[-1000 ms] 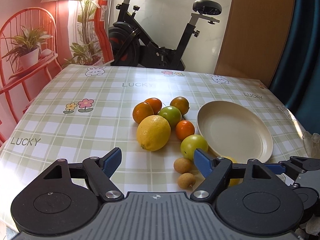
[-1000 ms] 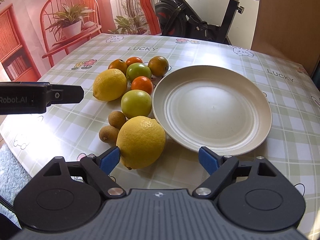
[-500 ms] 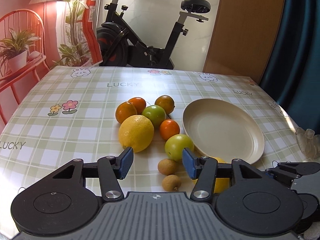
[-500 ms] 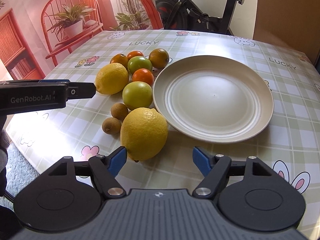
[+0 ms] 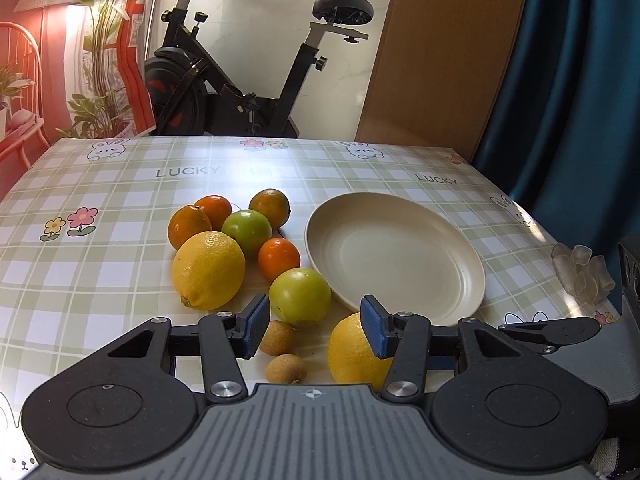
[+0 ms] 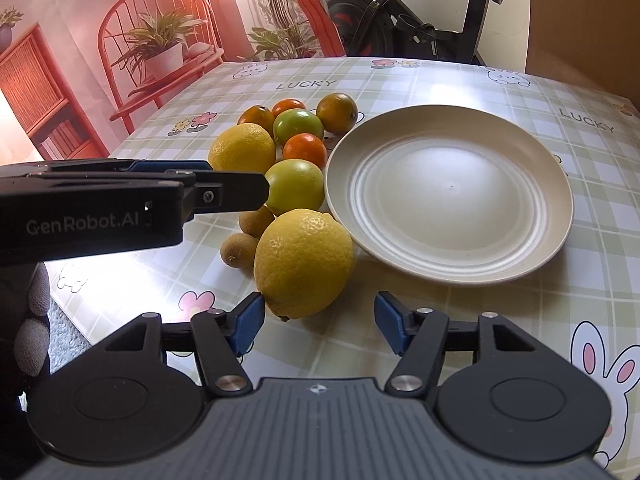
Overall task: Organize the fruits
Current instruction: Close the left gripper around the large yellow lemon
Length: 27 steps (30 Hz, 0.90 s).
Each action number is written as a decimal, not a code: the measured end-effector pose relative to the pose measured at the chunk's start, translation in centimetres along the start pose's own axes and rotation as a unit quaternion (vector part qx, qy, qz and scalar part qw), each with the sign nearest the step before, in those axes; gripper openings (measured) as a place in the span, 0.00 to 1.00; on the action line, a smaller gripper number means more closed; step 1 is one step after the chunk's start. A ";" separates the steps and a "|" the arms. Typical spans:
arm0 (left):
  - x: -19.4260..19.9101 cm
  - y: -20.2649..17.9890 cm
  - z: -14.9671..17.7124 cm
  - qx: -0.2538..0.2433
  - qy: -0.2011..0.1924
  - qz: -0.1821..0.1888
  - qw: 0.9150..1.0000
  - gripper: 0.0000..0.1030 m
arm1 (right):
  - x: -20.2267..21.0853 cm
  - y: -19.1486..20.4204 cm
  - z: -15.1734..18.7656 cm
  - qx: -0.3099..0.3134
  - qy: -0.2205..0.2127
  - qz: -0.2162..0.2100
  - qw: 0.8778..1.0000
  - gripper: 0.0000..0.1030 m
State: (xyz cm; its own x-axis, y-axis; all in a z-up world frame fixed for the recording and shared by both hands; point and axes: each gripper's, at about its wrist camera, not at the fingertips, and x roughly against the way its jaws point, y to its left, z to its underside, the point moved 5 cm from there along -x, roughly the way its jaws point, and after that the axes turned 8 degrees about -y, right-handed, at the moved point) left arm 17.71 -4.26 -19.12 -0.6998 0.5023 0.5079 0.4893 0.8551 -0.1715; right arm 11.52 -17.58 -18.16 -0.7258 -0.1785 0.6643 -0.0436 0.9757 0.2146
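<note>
- The left tongs [image 5: 315, 330], black with blue pads, have just been closing and stand partly open above the surface [image 5: 120, 184], a table under a green-and-white checked cloth; they grip nothing.
- Between their pads in the left wrist view lie two small round brown fruits [image 5: 279, 337], and just beyond them a round green fruit [image 5: 300, 297]; no pad touches any of these.
- The right tongs [image 6: 319, 328] have also just been closing; they stand partly open, holding nothing.
- A large yellow lemon [image 6: 304, 262] sits just ahead of the right tongs' left pad; whether the pad touches it cannot be told.
- The round cream plastic plate [image 6: 540, 240] lies right of the fruit, with nothing in it.
- Left of the plate cluster a second yellow lemon [image 5: 209, 270], four small orange citrus fruits [image 5: 279, 259] and another green fruit [image 5: 247, 231].
</note>
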 end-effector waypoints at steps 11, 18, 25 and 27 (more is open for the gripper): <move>-1.4 -0.7 0.9 -0.004 0.051 0.036 0.998 0.51 | -0.2 0.3 -0.2 0.006 -0.012 -0.018 1.000 0.58; -2.4 -0.6 1.2 0.009 0.078 0.056 0.995 0.51 | -0.7 0.5 -0.7 0.001 -0.021 -0.032 0.999 0.58; -3.0 -0.7 1.2 0.006 0.093 0.068 0.993 0.49 | -0.9 0.4 -0.9 -0.007 -0.027 -0.040 0.999 0.58; -3.1 -0.5 1.1 0.011 0.095 0.073 0.993 0.49 | -1.0 0.4 -0.8 -0.009 -0.026 -0.042 0.999 0.58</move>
State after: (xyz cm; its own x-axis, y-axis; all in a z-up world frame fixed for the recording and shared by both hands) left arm 19.01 -6.09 -21.56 -0.5108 0.5891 0.6262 0.5644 0.7792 -0.2725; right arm 12.80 -17.17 -18.13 -0.7545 -0.2521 0.6059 -0.0937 0.9552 0.2807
